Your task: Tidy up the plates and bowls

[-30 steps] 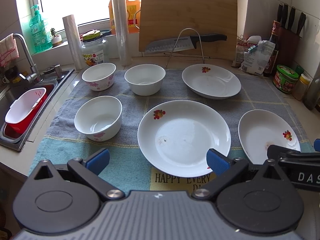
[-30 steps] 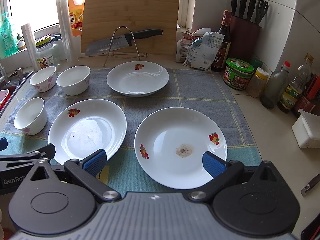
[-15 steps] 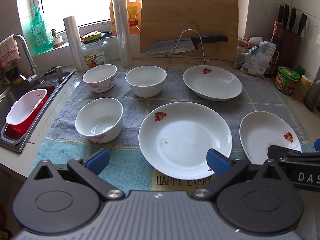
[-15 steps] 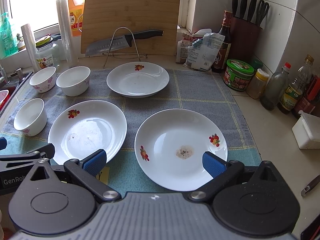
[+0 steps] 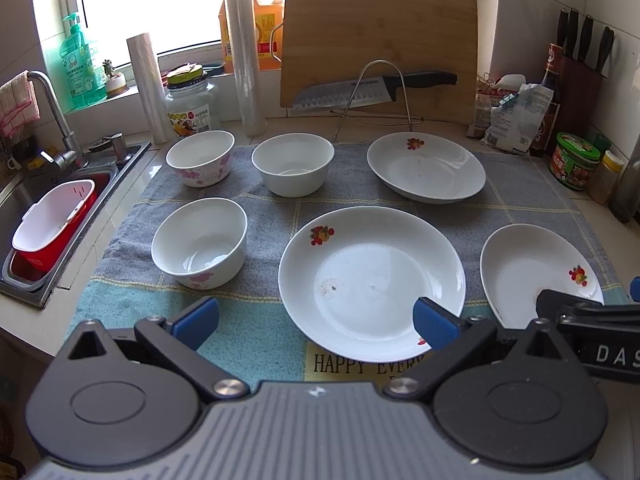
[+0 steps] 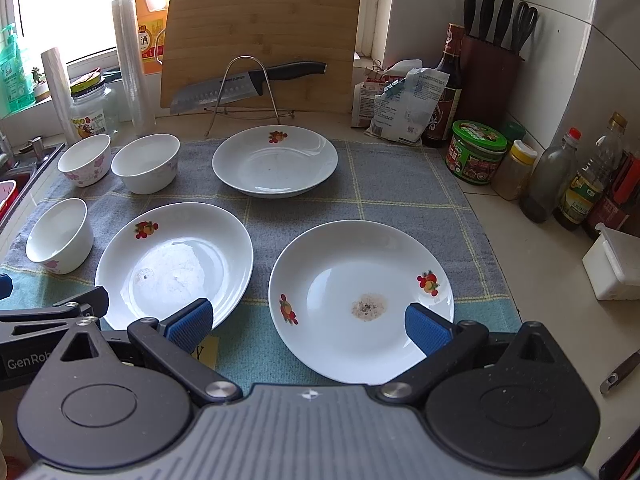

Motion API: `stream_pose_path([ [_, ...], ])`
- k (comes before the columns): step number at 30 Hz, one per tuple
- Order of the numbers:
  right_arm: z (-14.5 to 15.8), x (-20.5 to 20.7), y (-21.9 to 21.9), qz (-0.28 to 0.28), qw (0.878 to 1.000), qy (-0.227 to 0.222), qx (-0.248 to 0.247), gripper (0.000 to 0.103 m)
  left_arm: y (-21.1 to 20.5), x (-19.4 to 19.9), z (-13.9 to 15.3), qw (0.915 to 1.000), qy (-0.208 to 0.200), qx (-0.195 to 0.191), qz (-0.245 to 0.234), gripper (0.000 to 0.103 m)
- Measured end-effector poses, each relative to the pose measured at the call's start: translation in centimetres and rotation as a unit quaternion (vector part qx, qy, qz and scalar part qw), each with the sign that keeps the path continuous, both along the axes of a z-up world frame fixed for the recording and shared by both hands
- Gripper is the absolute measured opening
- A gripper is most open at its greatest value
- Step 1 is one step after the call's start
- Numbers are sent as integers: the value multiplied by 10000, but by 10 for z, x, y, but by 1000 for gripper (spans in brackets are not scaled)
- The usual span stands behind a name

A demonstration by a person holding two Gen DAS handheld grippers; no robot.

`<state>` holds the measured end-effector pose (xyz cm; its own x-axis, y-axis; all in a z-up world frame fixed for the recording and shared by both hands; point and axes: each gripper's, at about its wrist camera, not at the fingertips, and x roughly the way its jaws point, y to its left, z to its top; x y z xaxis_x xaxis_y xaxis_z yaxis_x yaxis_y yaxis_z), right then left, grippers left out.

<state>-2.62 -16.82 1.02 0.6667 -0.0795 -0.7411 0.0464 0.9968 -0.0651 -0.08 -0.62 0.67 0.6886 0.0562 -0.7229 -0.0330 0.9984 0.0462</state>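
Plates and bowls lie spread on the grey checked towel (image 5: 360,168) before me. From my left wrist camera, my left gripper (image 5: 316,318) hangs spread wide and empty over the towel's near edge; the middle plate (image 5: 372,280) sits just beyond its right fingertip (image 5: 434,322). Three bowls stand to the left: the near bowl (image 5: 200,242), the pink-flowered bowl (image 5: 200,163) and the plain bowl (image 5: 293,163). A far plate (image 5: 426,167) lies behind.

From my right wrist camera, my right gripper (image 6: 307,322) is also wide apart, holding nothing, above the near rim of the stained plate (image 6: 360,300). A knife (image 6: 244,84) rests on a wire rack against the cutting board (image 6: 260,36).
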Motion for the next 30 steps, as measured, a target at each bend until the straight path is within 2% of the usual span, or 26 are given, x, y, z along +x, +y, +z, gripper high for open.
stream_pose_path([
  [21,4,-1,8,-16,9999,-74,-94,103,7,2,3,9998,-138,16,-150,102],
  [30,10,1,11,22,9992,-353,-167,103,15,10,4,9975,-376,-158,-580,102],
])
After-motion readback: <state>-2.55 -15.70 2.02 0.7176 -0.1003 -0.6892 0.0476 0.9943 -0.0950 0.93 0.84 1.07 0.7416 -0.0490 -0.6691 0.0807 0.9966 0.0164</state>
